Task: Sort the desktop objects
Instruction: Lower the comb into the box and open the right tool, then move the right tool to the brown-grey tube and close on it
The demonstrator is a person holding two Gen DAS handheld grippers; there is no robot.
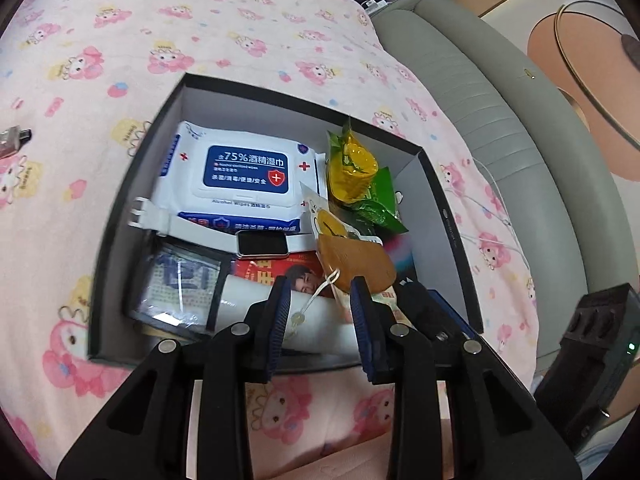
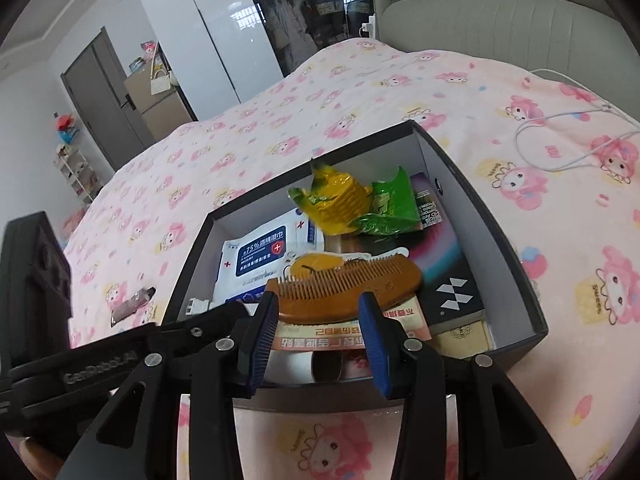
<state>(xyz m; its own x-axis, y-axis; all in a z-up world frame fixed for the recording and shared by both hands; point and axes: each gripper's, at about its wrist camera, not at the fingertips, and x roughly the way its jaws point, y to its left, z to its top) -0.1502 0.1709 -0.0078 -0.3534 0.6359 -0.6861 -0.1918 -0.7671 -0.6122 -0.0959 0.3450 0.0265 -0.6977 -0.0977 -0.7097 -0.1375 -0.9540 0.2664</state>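
A black box (image 1: 120,216) with white inner walls sits on the pink cartoon-print cloth (image 1: 120,40). It holds a wet-wipes pack (image 1: 240,176), a white smartwatch (image 1: 260,243), a yellow snack packet (image 1: 354,168), a green packet (image 1: 378,204), a brown wooden comb (image 1: 360,264) and other items. My left gripper (image 1: 320,300) is open and empty over the box's near edge. In the right wrist view, my right gripper (image 2: 320,312) is open just above the comb (image 2: 348,284), inside the box (image 2: 500,240); nothing is held.
A small silver USB stick (image 1: 14,138) lies on the cloth left of the box, also in the right wrist view (image 2: 132,304). A white cable (image 2: 560,148) lies on the cloth at right. A grey sofa (image 1: 500,120) stands beyond.
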